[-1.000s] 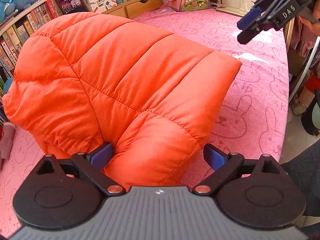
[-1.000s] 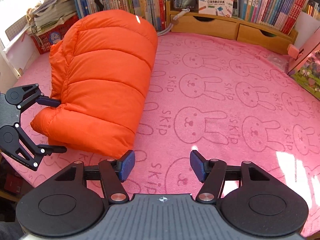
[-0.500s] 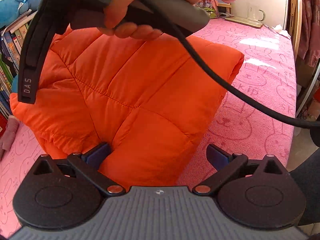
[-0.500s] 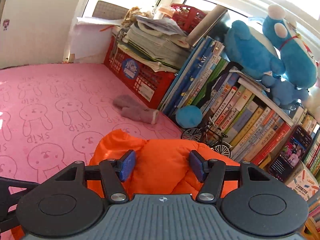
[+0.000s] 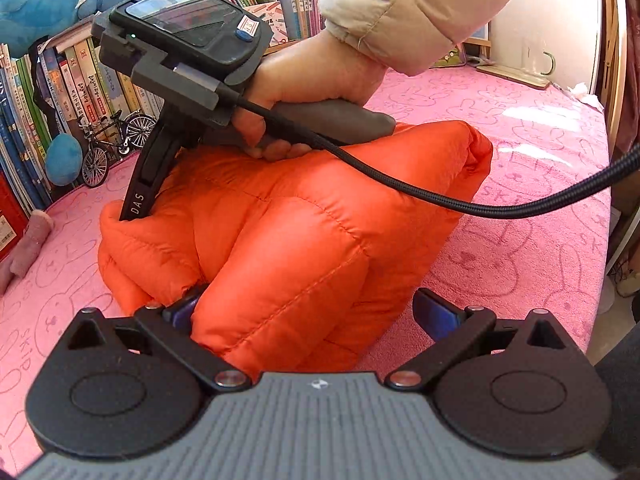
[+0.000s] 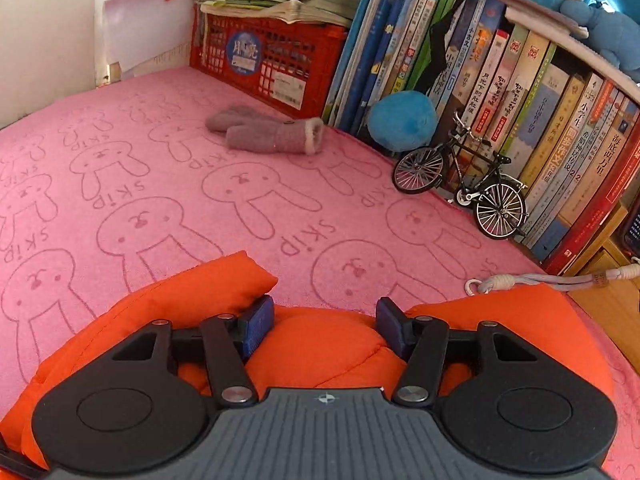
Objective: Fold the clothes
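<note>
Orange puffer jacket [image 5: 304,216] lies bundled on pink bunny blanket [image 5: 520,184], near bookshelf. Right claw [image 6: 324,320], jaws just narrowing, straddles puffy ridge at far end; pads not yet pinching. Left claw [image 5: 308,312] gaping around near corner, grips nothing. Best bite deep into padding, both ends together, or slick shell slips.

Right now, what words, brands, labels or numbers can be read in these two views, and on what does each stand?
"DAS": on a finger of the right gripper, seen from the left wrist.
"SKiP": printed again and again beside the rabbits on the pink bedspread.
"2": on a book spine on the shelf.
Chinese titles on the other spines and the red crate's round blue label: characters show, too small to quote reliably.
</note>
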The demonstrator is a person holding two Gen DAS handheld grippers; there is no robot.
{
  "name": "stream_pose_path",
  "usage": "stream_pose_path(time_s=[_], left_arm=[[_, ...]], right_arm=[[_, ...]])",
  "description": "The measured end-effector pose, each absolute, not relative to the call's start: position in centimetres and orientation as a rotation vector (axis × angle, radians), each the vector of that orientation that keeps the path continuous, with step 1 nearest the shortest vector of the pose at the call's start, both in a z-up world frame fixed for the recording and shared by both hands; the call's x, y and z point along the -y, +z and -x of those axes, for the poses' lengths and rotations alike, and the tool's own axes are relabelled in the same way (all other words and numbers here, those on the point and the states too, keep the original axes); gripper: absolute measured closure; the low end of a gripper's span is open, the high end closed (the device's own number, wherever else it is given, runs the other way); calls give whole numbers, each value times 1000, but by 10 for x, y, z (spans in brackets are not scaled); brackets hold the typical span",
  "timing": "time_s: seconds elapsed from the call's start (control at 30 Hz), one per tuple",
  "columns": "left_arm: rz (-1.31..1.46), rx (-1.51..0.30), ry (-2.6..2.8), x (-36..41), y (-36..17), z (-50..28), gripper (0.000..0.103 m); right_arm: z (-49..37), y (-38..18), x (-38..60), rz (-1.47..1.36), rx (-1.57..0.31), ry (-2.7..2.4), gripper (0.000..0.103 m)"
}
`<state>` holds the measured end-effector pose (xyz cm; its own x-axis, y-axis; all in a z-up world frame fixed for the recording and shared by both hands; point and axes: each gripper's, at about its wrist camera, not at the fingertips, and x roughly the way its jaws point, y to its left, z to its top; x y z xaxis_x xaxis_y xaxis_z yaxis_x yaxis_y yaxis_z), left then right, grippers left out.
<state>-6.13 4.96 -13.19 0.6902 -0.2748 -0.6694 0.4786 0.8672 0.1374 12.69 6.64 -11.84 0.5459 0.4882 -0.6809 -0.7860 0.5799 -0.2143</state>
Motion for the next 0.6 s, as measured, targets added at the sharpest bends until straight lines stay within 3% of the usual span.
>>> stream_pose_path(time_s=[0.23, 0.43, 0.5, 0.57, 0.6], left_arm=[[-351, -678, -417, -43, -139, 65, 0], [-304, -771, -403, -51, -121, 61, 1], [-200, -803, -384, -64, -109, 63, 2], [-95, -841, -338, -79, -97, 62, 2], [-41, -859, -316, -88, -91, 63, 2]], right_arm=[[-124, -136, -59, 496, -492, 807, 46], [-109, -125, -61, 561, -435, 757, 44], [-97, -111, -55, 585, -381, 736, 39], [-84, -96, -48, 608, -328, 714, 20], [-76, -88, -39, 611, -275, 707, 15]])
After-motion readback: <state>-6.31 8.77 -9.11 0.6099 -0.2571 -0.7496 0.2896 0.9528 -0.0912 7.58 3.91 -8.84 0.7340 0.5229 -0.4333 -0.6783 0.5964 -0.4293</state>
